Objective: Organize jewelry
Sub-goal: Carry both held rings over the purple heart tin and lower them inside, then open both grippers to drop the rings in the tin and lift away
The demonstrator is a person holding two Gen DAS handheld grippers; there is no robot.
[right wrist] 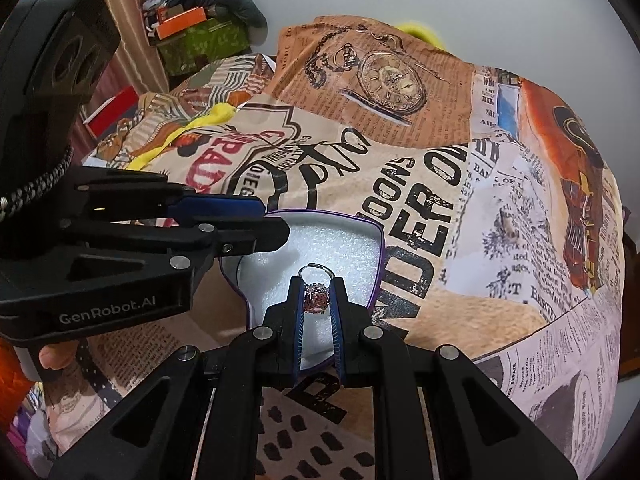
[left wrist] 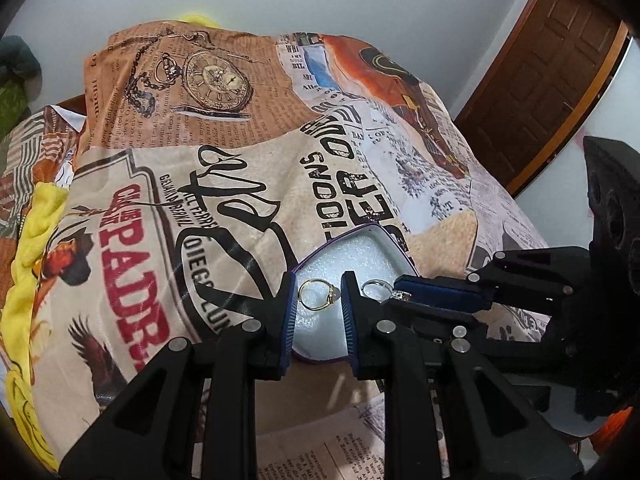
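A purple-edged tray (left wrist: 370,229) with white foam lining lies on the printed bedspread; it also shows in the right wrist view (right wrist: 378,236). My left gripper (left wrist: 319,294) holds a gold ring (left wrist: 316,294) with a pale stone between its fingertips over the foam. My right gripper (right wrist: 317,296) is shut on a silver ring with a pink stone (right wrist: 316,298), also over the foam. In the left wrist view this silver ring (left wrist: 378,289) sits at the right gripper's fingertips (left wrist: 404,286). The left gripper's fingers (right wrist: 240,220) reach in from the left in the right wrist view.
The bedspread (left wrist: 240,160) has newspaper and pocket-watch prints and rises into a hump behind the tray. A yellow cloth (left wrist: 36,240) lies at the left. A wooden door (left wrist: 552,80) stands at the right. Boxes and clutter (right wrist: 192,28) sit at the far left.
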